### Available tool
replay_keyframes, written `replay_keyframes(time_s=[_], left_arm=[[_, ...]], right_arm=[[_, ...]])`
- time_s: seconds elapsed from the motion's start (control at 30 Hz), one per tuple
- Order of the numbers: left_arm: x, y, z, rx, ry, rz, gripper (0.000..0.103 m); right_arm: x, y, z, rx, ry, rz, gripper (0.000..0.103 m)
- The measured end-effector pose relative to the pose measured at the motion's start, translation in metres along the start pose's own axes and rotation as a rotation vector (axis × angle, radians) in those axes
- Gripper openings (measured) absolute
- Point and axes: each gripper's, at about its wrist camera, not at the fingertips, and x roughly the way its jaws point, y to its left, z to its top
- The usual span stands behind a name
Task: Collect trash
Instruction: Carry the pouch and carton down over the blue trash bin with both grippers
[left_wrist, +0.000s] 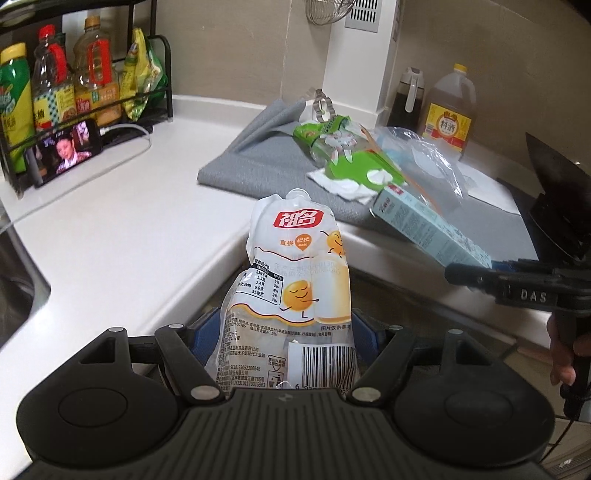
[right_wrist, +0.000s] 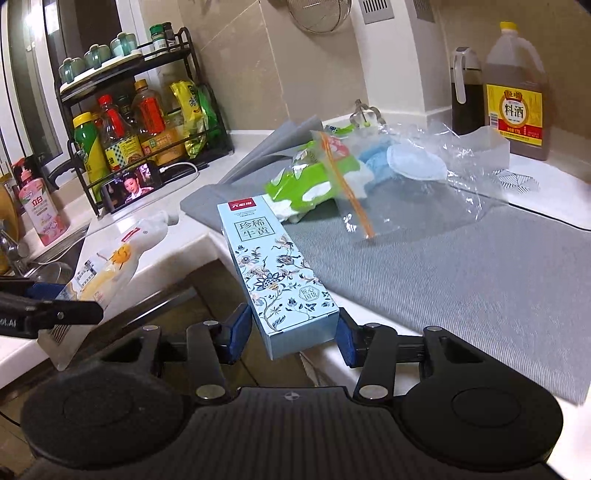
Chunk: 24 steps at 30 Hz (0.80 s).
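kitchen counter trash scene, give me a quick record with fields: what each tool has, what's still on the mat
left tool: holds white soy milk pouch
right tool: light blue floral carton between its pads, jaws closing
still on grey mat: green wrapper, clear zip bag, clear plastic film
setting: white counter, corner by condiment rack

Oil bottles (left_wrist: 92, 70) on rack, phone (left_wrist: 66, 151) below.

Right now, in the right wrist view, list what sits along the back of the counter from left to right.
Pink soap bottle → phone → rack of bottles → dark jug with white handle → cooking wine jug.
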Motion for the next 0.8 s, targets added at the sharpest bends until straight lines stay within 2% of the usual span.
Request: replay_keyframes(time_s=[0.4, 0.6, 0.8], left_arm=[[0.001, 0.005, -0.056, -0.026, 0.072, 0.016, 0.078], [0.011, 0.007, -0.074, -0.038, 0.119, 0.037, 0.078], [0.024, 0.007, -0.085, -0.04, 0.164, 0.059, 0.078]], right_arm=[[-0.027, 0.027, -0.021, -0.037, 0.016, 0.041, 0.05], [-0.026, 0.047, -0.045, -0.063, 0.092, 0.067, 0.05], [-0.008, 0.056, -0.07, -0.078, 0.185, 0.05, 0.05]])
